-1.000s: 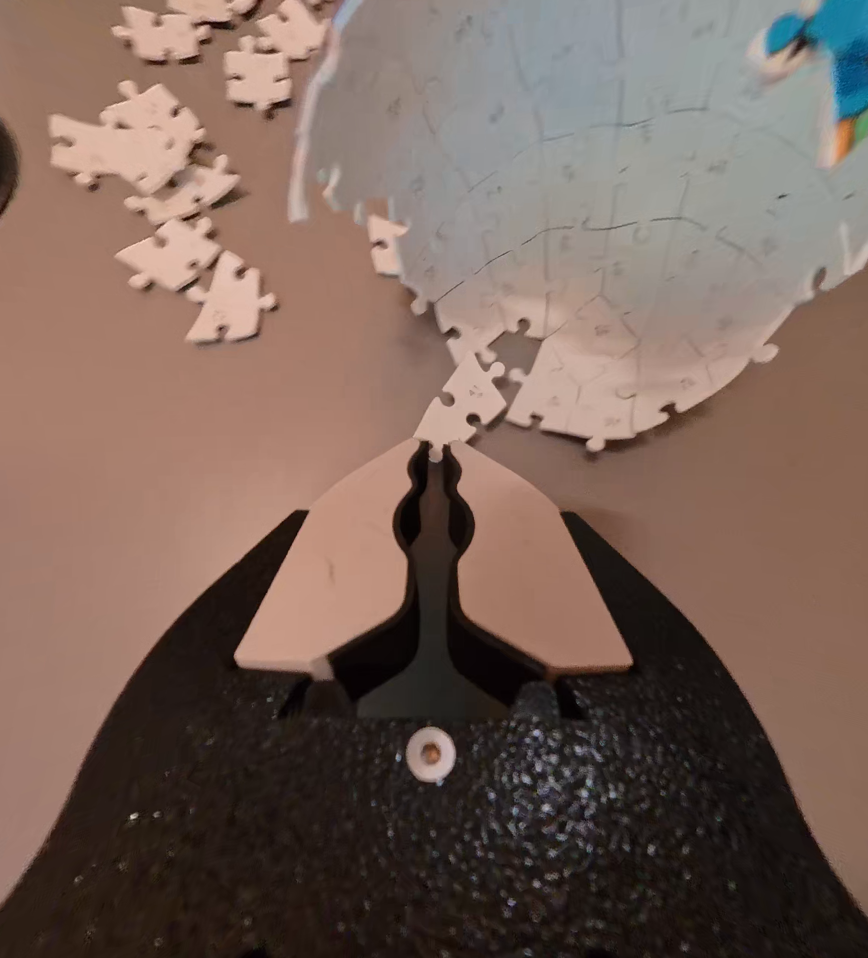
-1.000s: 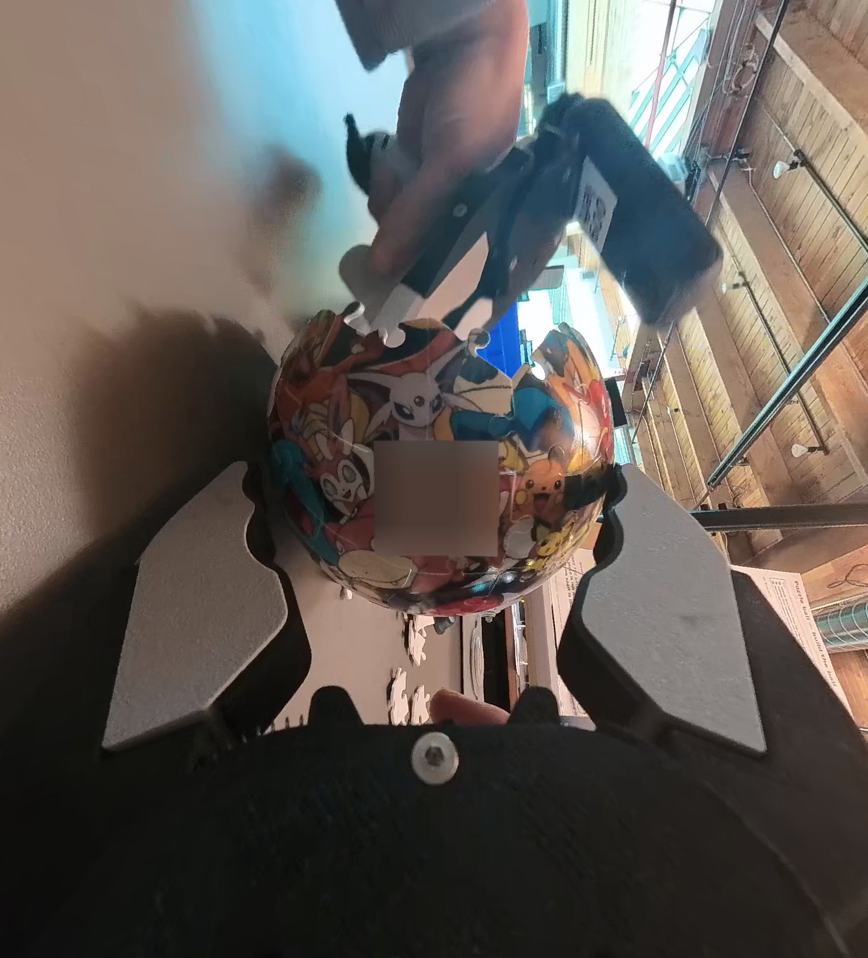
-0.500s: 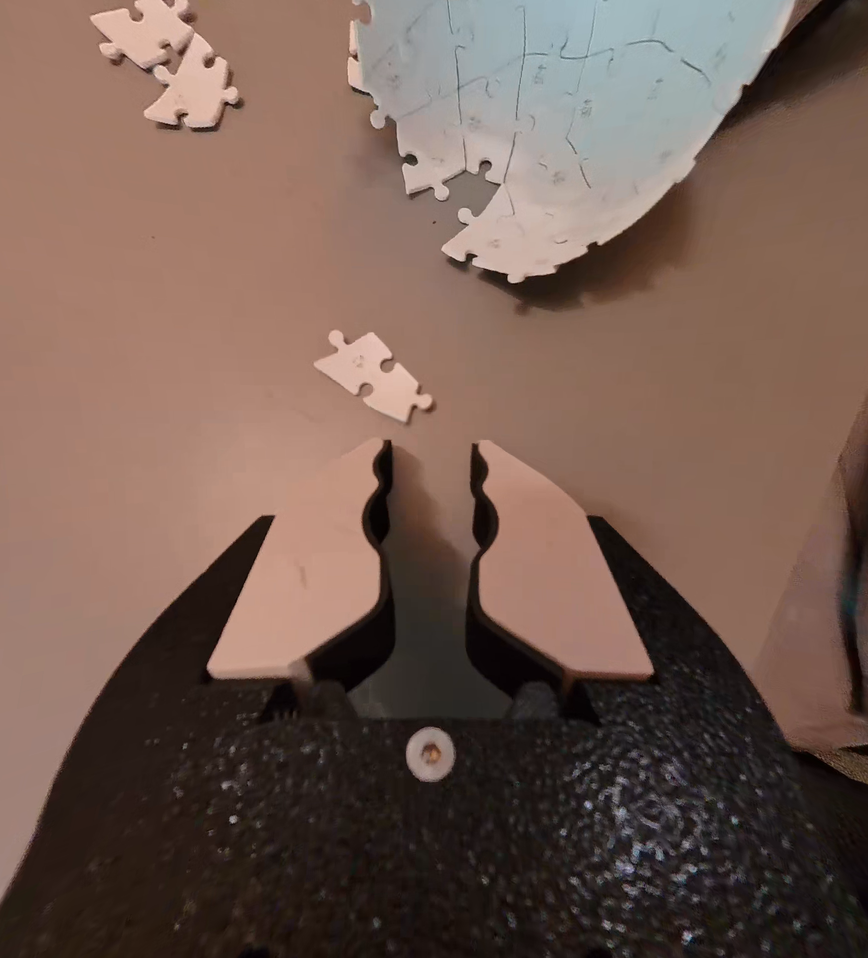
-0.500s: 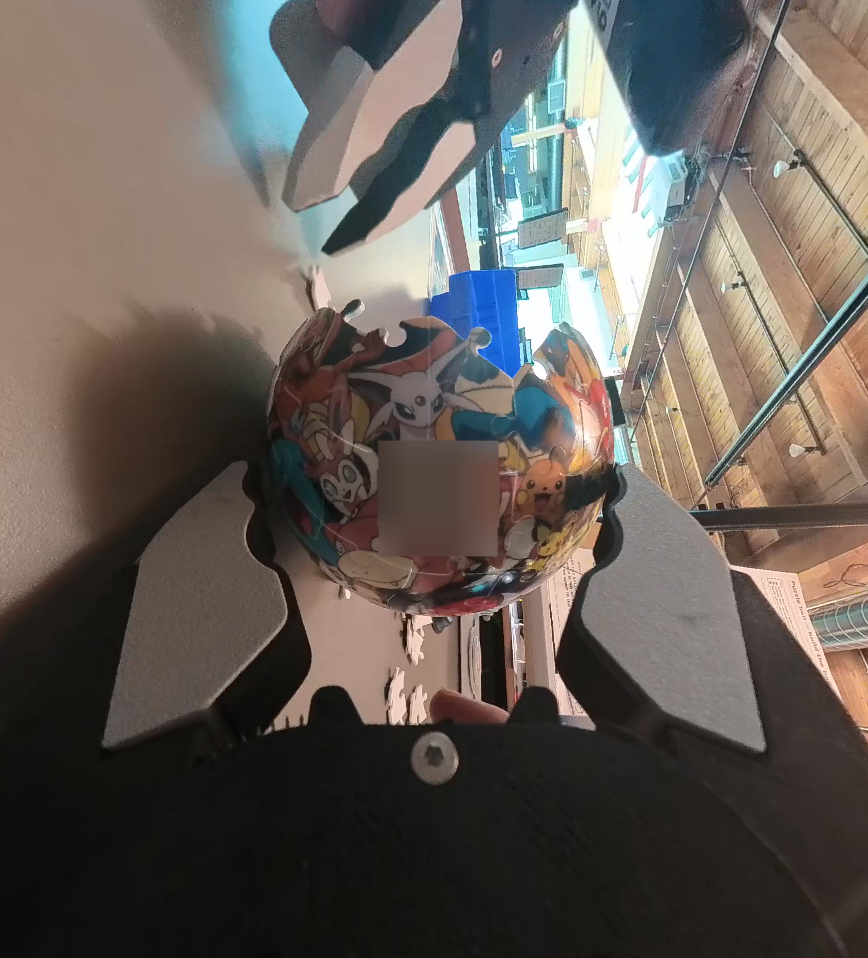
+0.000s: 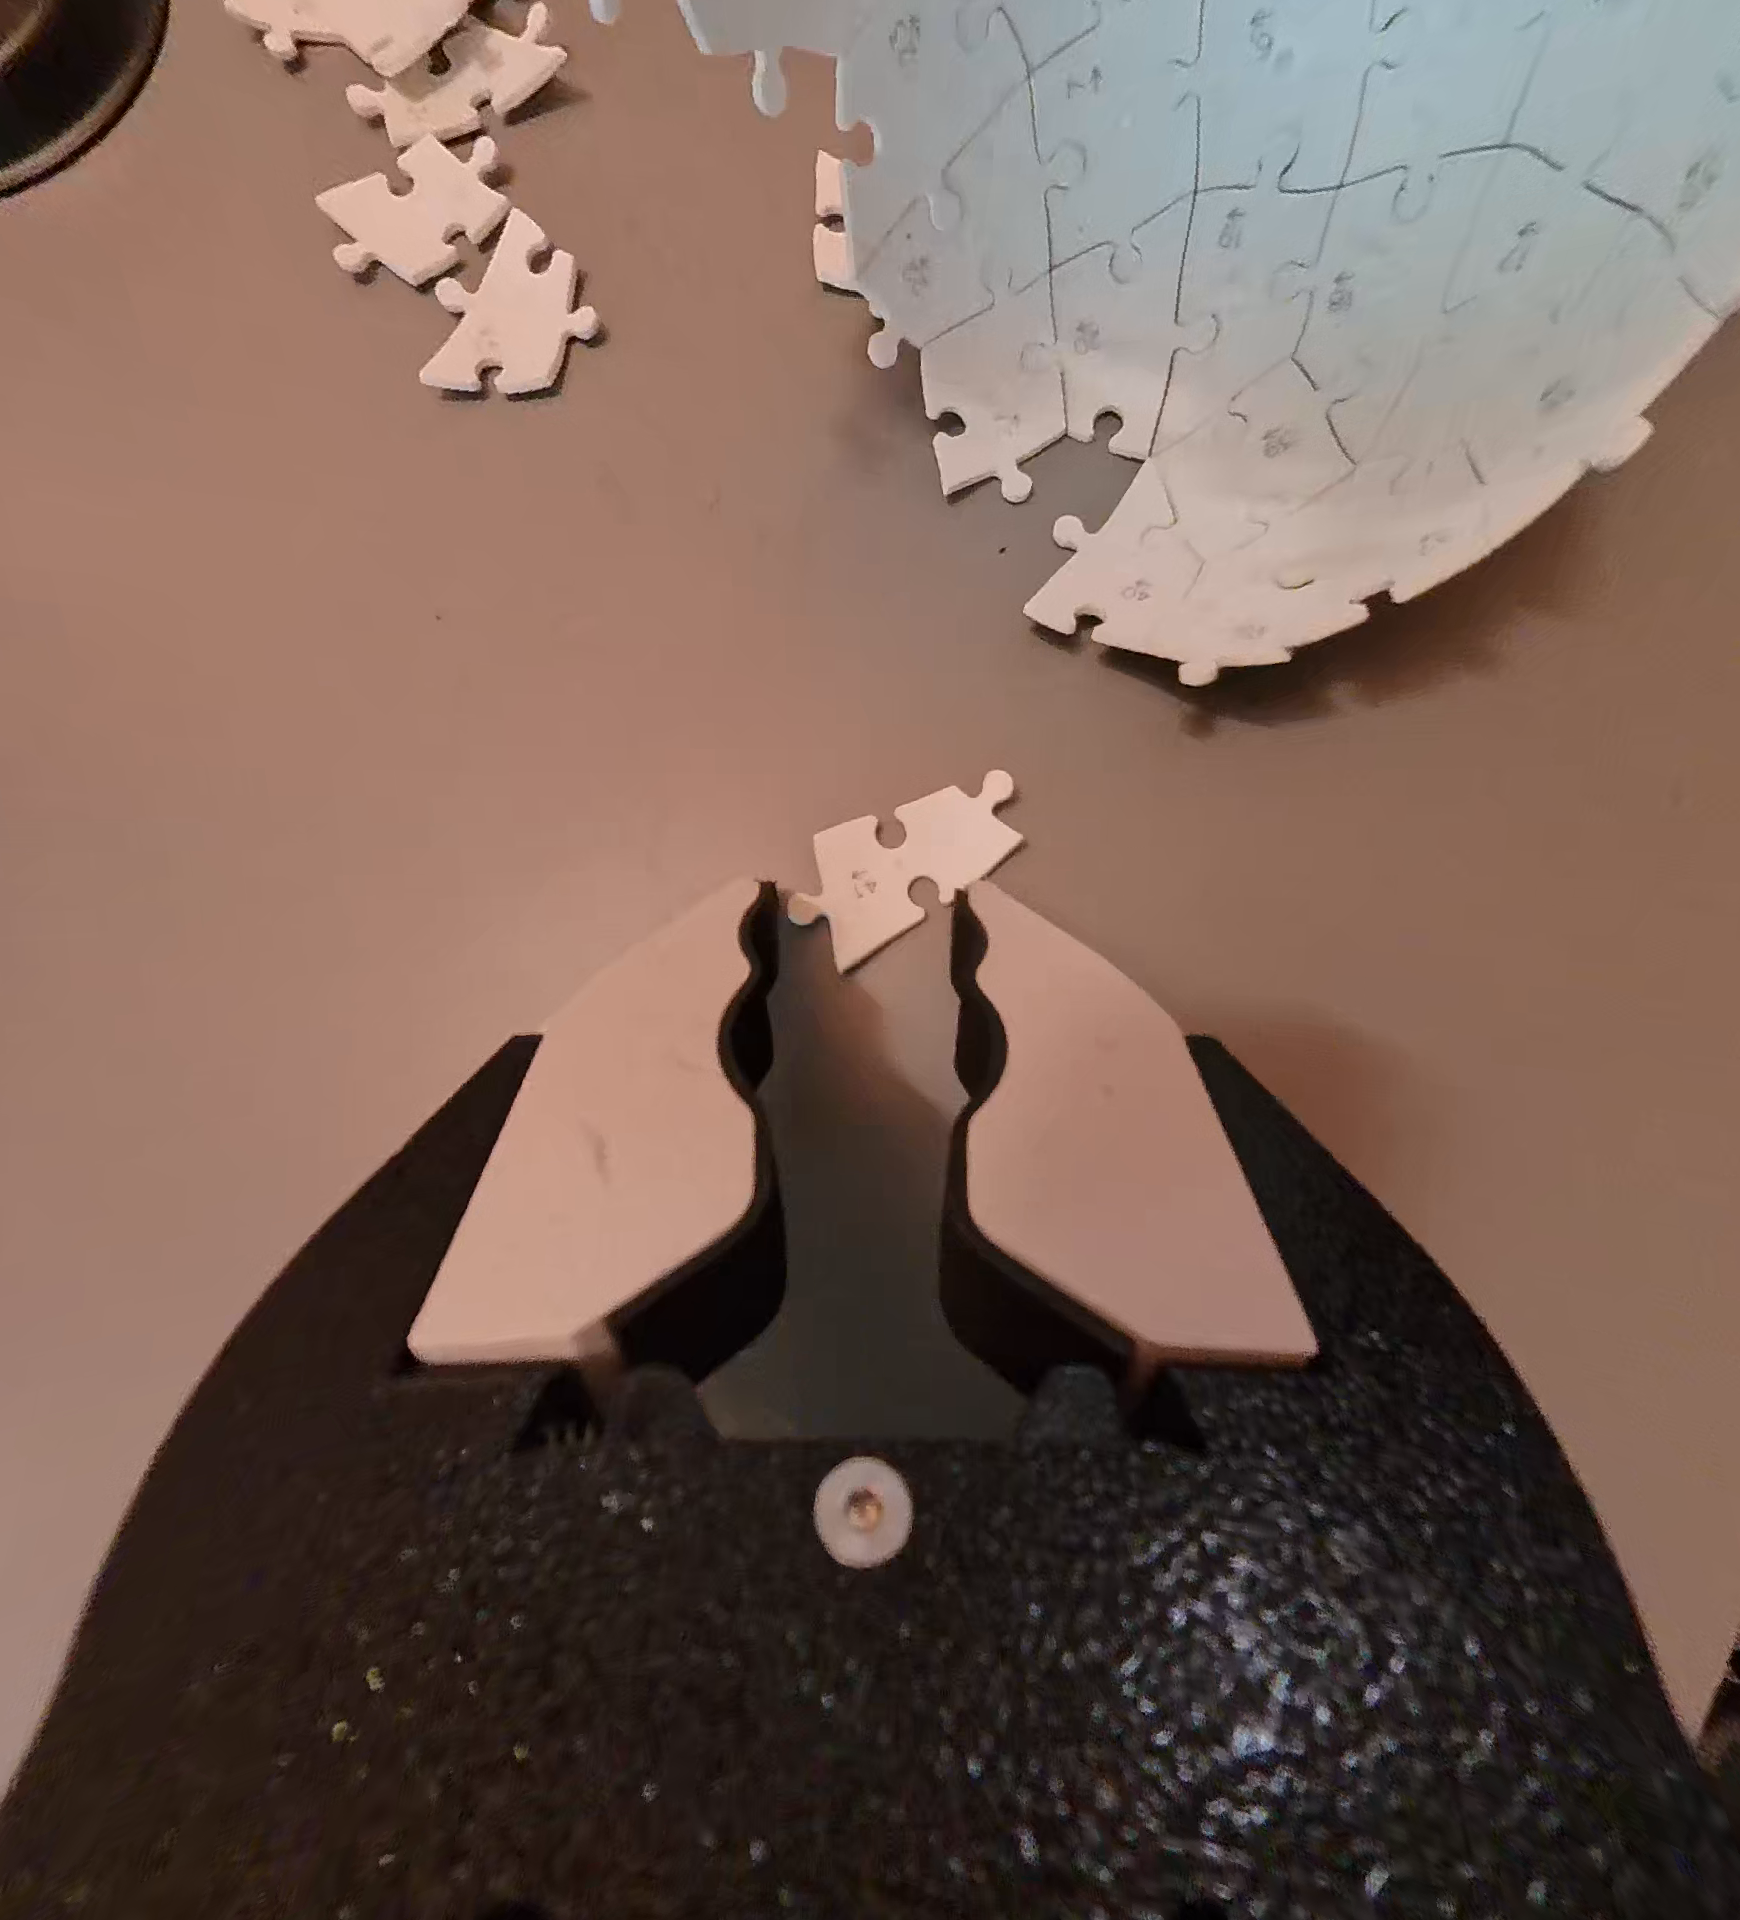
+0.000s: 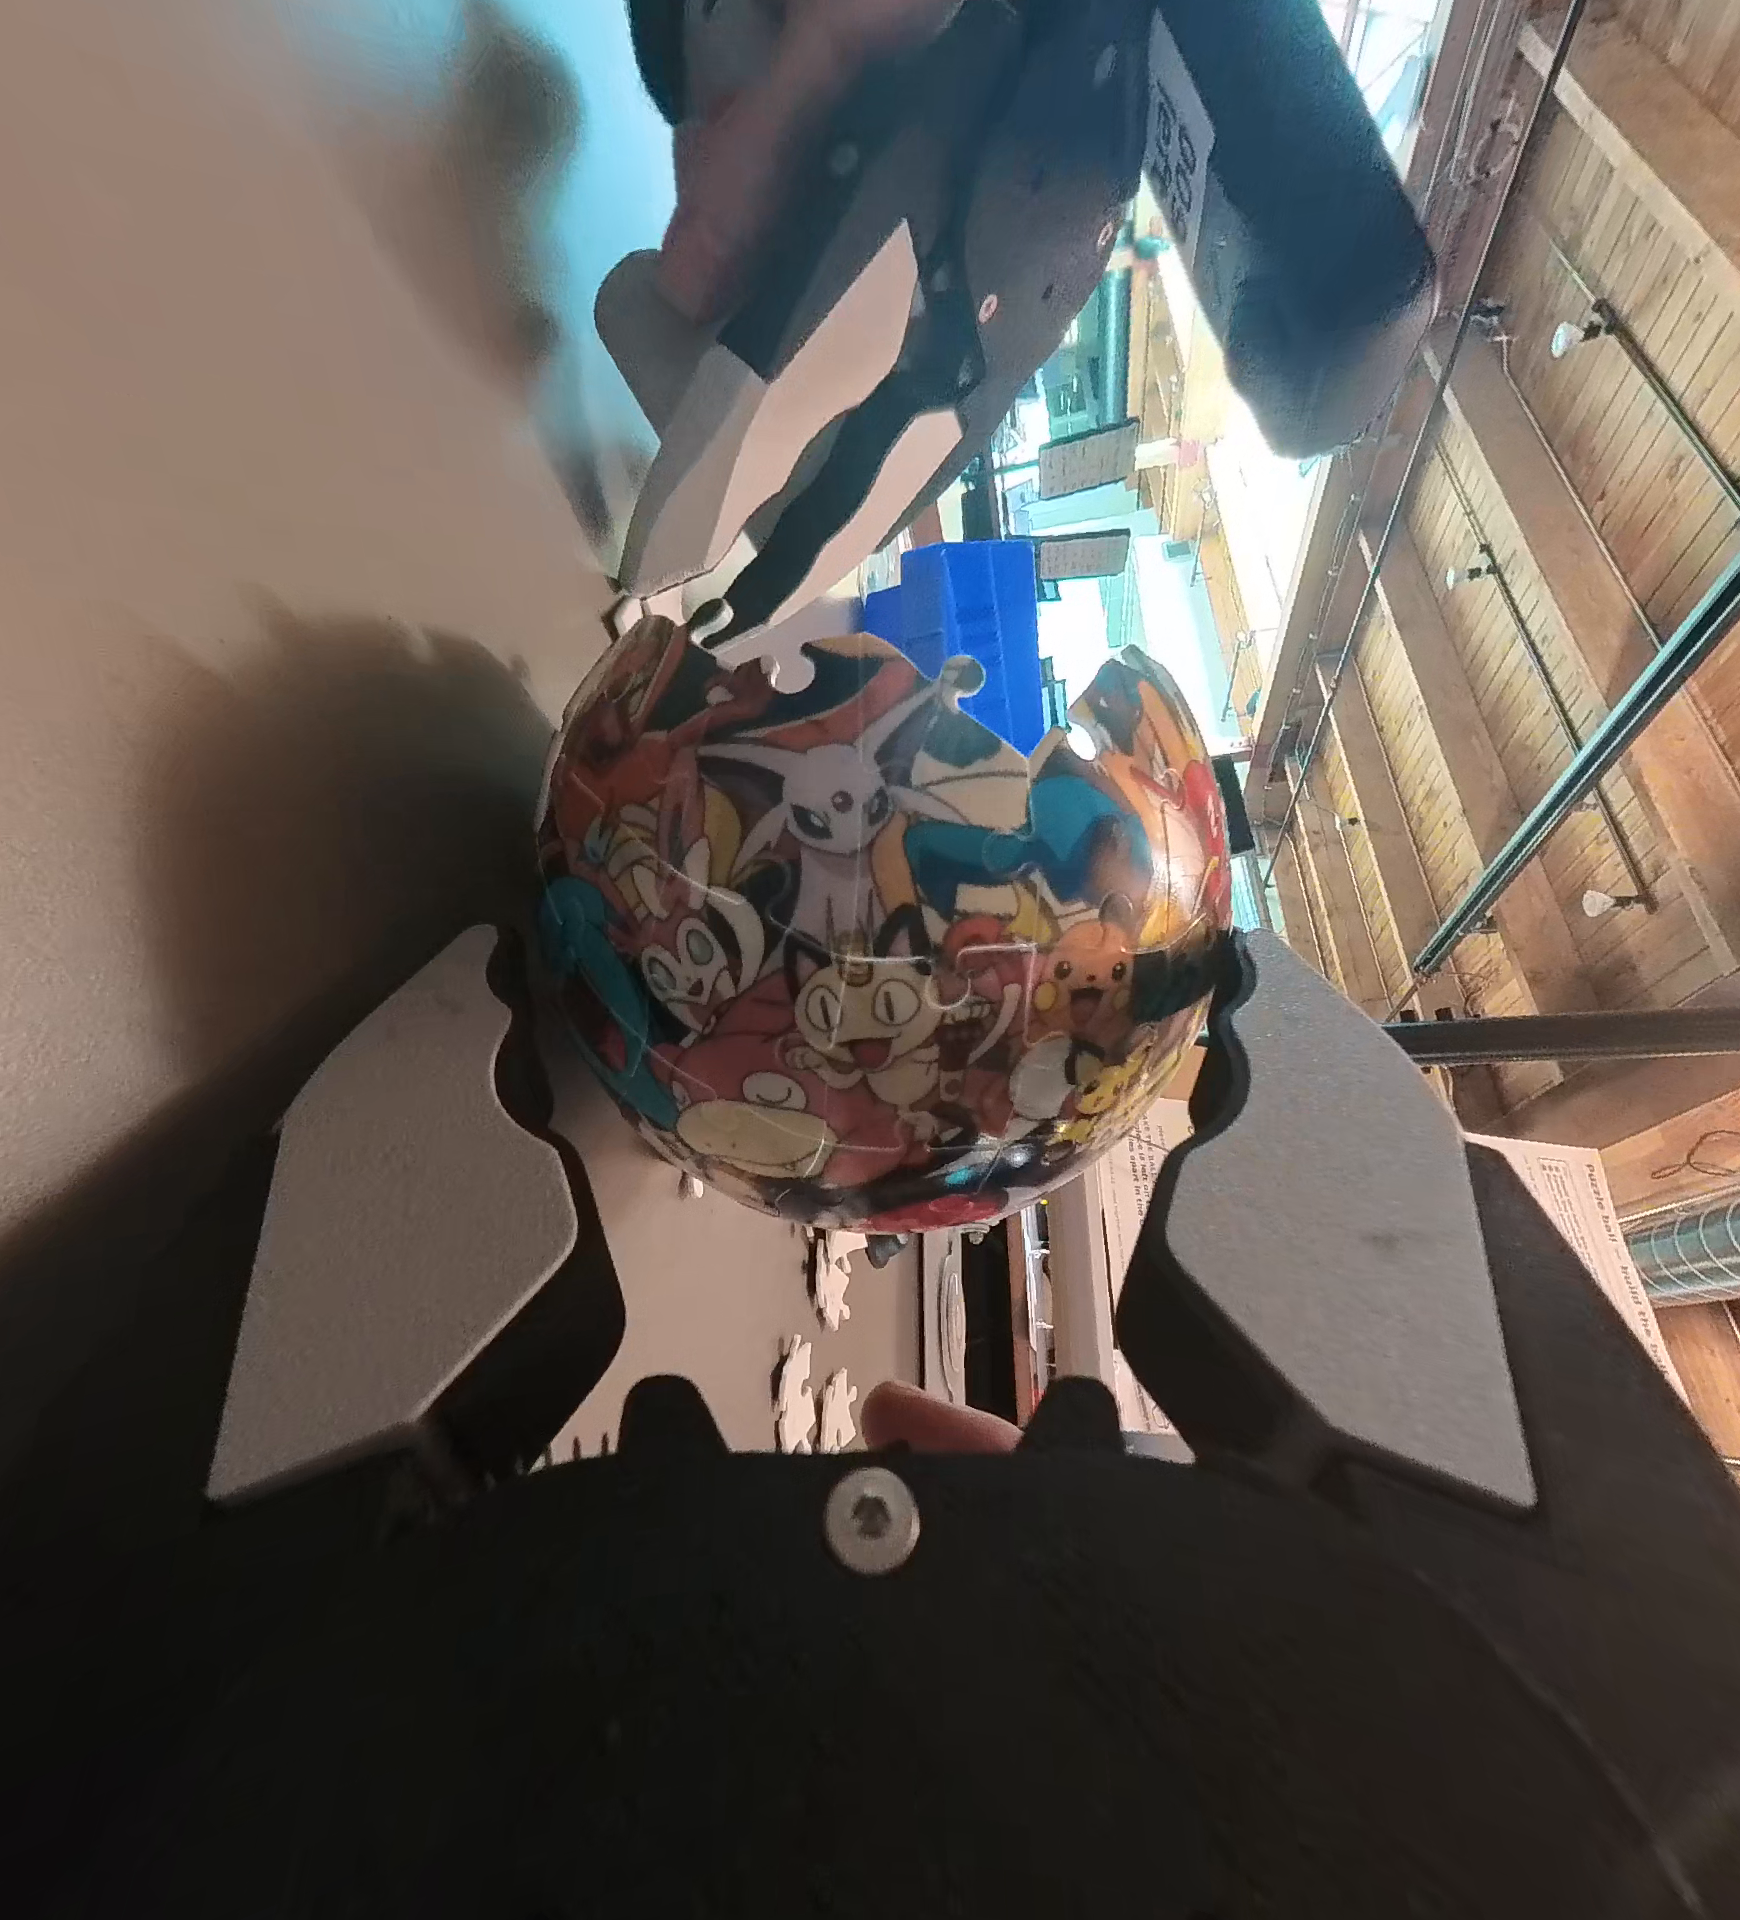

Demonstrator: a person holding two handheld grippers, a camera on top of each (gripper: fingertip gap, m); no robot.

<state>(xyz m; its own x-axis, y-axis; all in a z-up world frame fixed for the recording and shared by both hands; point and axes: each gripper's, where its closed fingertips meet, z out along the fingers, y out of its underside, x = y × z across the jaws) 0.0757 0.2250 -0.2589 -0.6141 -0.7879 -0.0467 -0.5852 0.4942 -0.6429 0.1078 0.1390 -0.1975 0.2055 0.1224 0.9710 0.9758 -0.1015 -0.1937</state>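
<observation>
My left gripper is open, low over the brown table. A small white double puzzle piece lies flat on the table, partly between its fingertips. Beyond it is the white inner side of a partly built puzzle ball with a jagged open rim. My right gripper is shut on that puzzle ball, one finger on each side of its colourful cartoon-printed shell. In the right wrist view the left gripper shows just past the ball's open rim.
Several loose white puzzle pieces lie at the far left of the table. A black round object sits in the top left corner. A blue bin stands behind the ball, and printed paper sheets lie to the right.
My left gripper let go of the white piece it held at the ball's rim. The piece now lies on the table and the open gripper has moved up to it. The right gripper has not moved.
</observation>
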